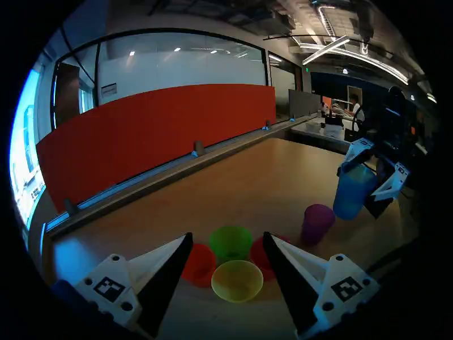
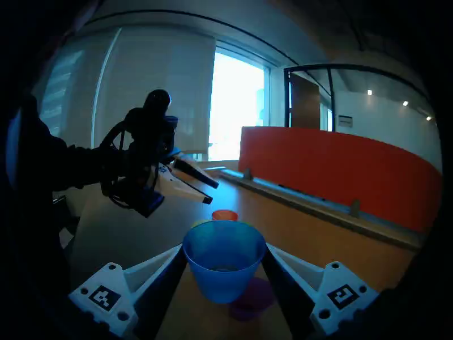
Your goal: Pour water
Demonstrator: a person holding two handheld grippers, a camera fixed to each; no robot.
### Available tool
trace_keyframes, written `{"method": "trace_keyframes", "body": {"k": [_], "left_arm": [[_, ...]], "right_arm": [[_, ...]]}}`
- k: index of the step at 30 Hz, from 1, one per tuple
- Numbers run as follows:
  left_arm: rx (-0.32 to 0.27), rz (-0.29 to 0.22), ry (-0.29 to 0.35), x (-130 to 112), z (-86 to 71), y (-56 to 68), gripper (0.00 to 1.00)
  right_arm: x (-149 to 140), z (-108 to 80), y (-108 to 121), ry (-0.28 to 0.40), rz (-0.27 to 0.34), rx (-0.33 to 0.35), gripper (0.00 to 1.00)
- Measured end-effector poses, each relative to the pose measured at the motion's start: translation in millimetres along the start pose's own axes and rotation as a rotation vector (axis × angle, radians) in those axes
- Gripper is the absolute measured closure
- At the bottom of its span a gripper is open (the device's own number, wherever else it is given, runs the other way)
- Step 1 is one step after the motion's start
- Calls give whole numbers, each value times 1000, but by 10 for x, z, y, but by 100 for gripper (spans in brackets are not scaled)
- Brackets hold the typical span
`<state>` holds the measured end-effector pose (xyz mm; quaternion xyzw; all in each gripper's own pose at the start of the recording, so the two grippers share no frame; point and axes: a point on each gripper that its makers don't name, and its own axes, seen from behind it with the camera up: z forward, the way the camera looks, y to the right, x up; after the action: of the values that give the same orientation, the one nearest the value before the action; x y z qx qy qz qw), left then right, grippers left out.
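Your right gripper grips the blue cup between both fingers, just above the purple cup on the counter. Your left gripper hovers nearby, fingers spread, empty.

Wooden table carrying green cup, yellow cup, left red cup, right red cup clustering together; purple cup standing apart.

Lighting dim in both views. Left gripper view: ceiling strips glare; surface carries a soft sheen. Right gripper view: window blown out white; left tool and sleeve backlit, near silhouette; cup glows translucent blue. Fisheye bending toward the edges; rims dark and soft.
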<state>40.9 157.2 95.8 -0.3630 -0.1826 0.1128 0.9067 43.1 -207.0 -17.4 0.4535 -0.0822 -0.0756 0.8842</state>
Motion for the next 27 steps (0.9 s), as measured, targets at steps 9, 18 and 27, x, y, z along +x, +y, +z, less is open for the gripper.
{"method": "trace_keyframes", "body": {"k": [9, 18, 27], "left_arm": [[-4, -1, -3, -9, 31, 1, 8], [-15, -8, -18, -36, 113, 2, 8], [-21, 8, -50, -110, 232, 6, 8]], "right_arm": [[330, 18, 123, 84, 7, -23, 9], [485, 17, 226, 136, 15, -43, 9], [468, 24, 258, 136, 7, -45, 9]]}}
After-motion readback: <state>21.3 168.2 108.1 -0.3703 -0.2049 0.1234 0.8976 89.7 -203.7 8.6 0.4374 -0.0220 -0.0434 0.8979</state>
